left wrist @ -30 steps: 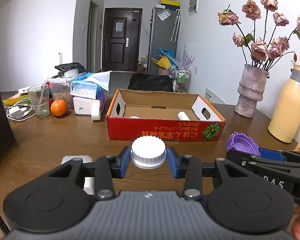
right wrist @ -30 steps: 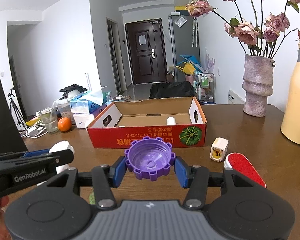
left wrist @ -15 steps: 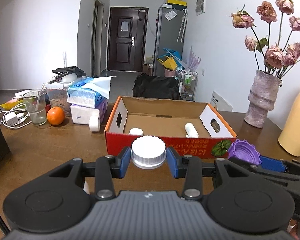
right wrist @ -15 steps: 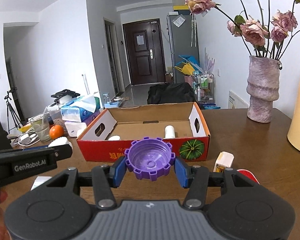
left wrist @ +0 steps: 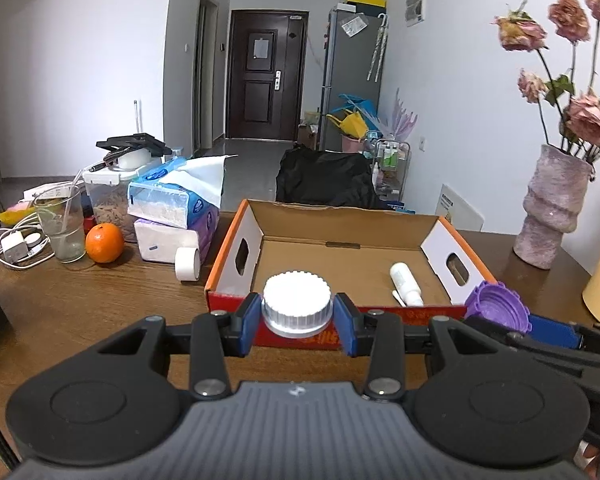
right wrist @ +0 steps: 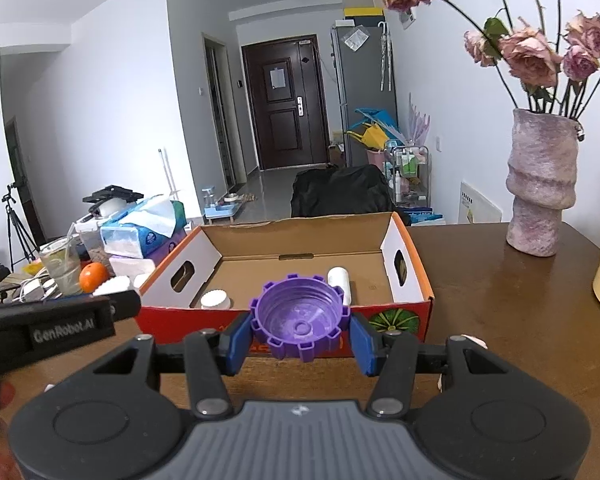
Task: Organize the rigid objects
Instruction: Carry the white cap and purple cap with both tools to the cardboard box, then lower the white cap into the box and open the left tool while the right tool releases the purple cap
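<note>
Cardboard box [left wrist: 340, 258] lies just ahead. Left gripper [left wrist: 297, 318] clamps a white ribbed cap [left wrist: 297, 300]; right gripper [right wrist: 300, 338] clamps a purple notched cap [right wrist: 300, 326]. Best to clear the near red wall, then release low over bare floor, avoiding the white bottle [left wrist: 406, 284] at right and small white cap [right wrist: 215, 300] at left. Orange [left wrist: 104, 243], tissue packs [left wrist: 168, 204] and vase [right wrist: 540, 196] stand clear.

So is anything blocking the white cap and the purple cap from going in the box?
Only the box's low red front wall is between them. The white cap and purple cap sit higher, so nothing visible blocks them.
</note>
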Demonstrator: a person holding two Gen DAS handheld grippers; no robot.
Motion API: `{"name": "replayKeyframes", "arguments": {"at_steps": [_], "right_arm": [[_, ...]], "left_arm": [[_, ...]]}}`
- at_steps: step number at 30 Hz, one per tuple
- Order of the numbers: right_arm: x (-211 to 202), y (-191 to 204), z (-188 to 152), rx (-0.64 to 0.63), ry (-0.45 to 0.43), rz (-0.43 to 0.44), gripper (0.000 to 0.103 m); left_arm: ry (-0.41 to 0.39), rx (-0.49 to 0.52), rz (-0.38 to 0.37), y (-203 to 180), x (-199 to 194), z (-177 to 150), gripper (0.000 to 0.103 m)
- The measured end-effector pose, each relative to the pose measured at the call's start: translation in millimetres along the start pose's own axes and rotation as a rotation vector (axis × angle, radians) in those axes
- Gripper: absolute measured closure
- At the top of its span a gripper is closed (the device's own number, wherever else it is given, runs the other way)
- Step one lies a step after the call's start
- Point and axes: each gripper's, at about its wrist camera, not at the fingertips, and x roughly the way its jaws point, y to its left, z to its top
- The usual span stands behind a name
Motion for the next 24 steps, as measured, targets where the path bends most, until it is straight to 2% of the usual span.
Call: {"name": "replayKeyframes", "arguments": {"at_steps": [12,24], "right_arm": [[45.7,-7.5,19.0,0.004,0.005,-0.016,0.052],[84.1,-10.7,36.3,0.002,0.011,-0.008,0.052]], "left_arm": [[-0.005,-0.009,0.012,1.3,39.6,24.1,0.062],[0.024,0.014,0.033,-8.0,83.8,32.3,0.062]]}}
